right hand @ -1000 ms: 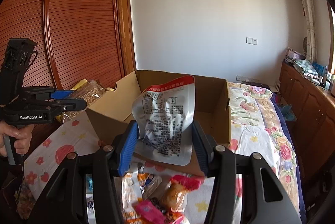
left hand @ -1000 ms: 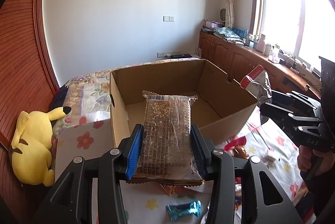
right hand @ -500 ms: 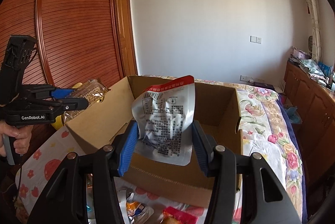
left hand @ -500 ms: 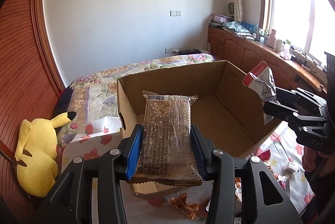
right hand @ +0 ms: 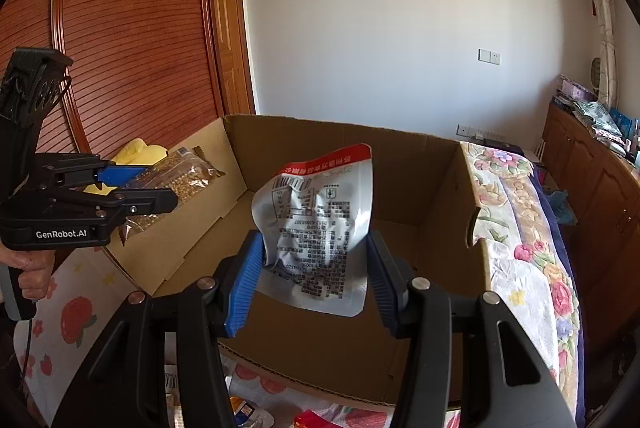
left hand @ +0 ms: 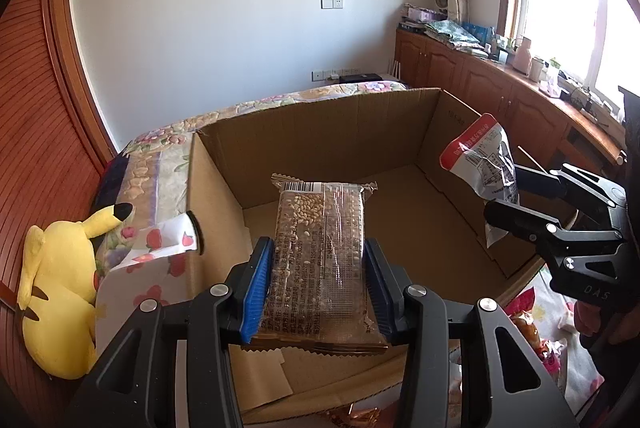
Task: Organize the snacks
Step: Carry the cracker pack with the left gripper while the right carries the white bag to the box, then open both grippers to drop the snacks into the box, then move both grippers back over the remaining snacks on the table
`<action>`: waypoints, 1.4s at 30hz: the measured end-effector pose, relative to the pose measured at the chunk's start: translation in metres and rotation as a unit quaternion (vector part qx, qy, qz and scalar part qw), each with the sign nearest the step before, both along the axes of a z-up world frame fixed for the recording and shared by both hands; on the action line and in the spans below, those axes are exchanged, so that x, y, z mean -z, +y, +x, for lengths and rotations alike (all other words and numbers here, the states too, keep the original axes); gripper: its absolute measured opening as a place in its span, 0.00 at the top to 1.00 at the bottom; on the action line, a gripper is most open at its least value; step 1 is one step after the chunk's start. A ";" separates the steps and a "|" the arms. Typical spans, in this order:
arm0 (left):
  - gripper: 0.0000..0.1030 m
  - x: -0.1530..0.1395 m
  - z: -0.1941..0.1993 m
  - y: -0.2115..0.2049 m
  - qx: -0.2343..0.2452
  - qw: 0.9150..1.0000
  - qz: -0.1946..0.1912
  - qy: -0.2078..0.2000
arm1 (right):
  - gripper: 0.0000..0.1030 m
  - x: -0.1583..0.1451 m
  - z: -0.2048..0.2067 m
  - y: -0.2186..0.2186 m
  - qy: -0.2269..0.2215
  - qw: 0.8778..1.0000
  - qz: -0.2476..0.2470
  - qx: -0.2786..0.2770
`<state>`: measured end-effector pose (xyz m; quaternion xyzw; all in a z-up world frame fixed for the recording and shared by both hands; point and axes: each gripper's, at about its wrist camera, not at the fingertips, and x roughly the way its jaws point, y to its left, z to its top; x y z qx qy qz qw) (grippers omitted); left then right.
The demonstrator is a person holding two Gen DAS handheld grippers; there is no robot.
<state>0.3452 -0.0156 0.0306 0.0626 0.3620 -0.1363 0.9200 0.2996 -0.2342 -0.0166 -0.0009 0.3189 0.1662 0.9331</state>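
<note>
Cardboard box [left hand: 436,132] floor partly behind gripped packet [left hand: 320,260]

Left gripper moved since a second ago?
Yes. The left gripper, clamping the peanut pack, has advanced over the cardboard box, whose near wall now lies beneath it.

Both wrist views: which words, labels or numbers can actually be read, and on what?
"GenRobot.AI": on the left gripper, seen from the right wrist.
"DAS": on the right gripper, seen from the left wrist.
Clear snack pack: barcode and print, too small to read.
White pouch: barcode and print, too small to read.
</note>
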 end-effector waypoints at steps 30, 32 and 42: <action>0.40 -0.019 -0.084 0.007 0.020 0.999 -0.014 -0.035 | 0.35 -0.029 -0.076 -0.015 0.000 1.000 -0.003 0.004; 0.33 -0.018 -0.096 0.009 0.024 0.999 -0.016 -0.034 | 0.35 -0.031 -0.093 -0.017 0.002 1.000 -0.001 0.008; 0.31 0.011 -0.139 -0.002 0.053 0.999 -0.002 -0.002 | 0.35 -0.016 -0.155 -0.011 0.019 1.000 -0.001 0.014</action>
